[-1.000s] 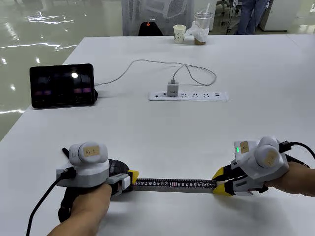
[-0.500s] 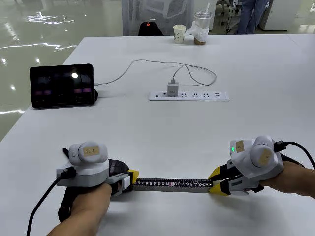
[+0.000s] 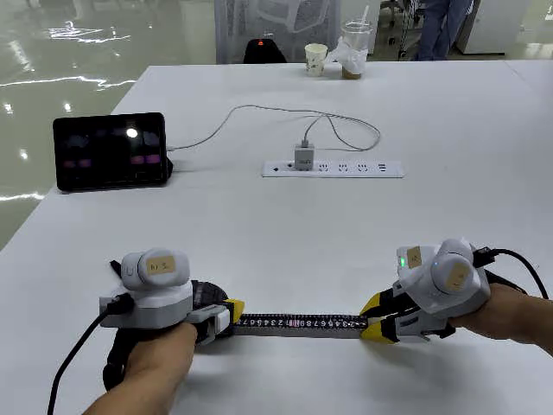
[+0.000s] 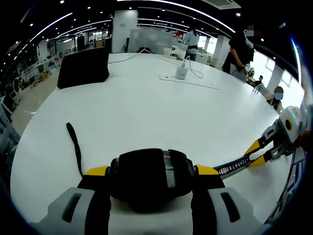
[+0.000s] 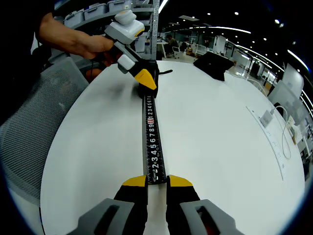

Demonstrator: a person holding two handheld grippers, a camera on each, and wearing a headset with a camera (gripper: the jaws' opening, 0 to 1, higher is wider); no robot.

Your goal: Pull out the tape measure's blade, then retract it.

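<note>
**A:** Where is the tape measure case (image 4: 146, 178)?

**B:** It is clamped between the yellow-tipped jaws of the left gripper (image 3: 226, 311), low over the near part of the white table (image 3: 259, 233). Whether it touches the surface I cannot tell. The jaws cover both its sides. In the left gripper view its black top and a grey band show, with no marking I can make out. In the head view the gripper's body and the hand hide most of it.

**A:** And the blade (image 5: 151, 132)?

**B:** It runs out of the case to the right, flat along the table. The right gripper (image 5: 156, 182) has its jaws closed on the far end, and the tip is buried between them. In the right gripper view the numbers read clearly close to those jaws and blur toward the case.

**A:** Anything close to the case?

**B:** A thin black strap (image 4: 76, 149) lies on the table just left of it. Its near end is lost behind the gripper.

**A:** Farther off?

**B:** Well beyond the case to the left a dark tablet (image 3: 110, 150) stands propped, its screen giving little but glare. Beyond the case to the right, past the blade, lies a white power strip (image 3: 333, 169) with a charger (image 3: 303, 157) plugged in. A grey cable (image 3: 259, 111) loops behind it. Farthest from the case, at the table's far edge, are a paper cup (image 3: 315, 59) and a clear plastic cup (image 3: 352, 52) whose contents are hard to tell. A person (image 3: 436, 26) stands past them, cut off by the top edge.
</note>
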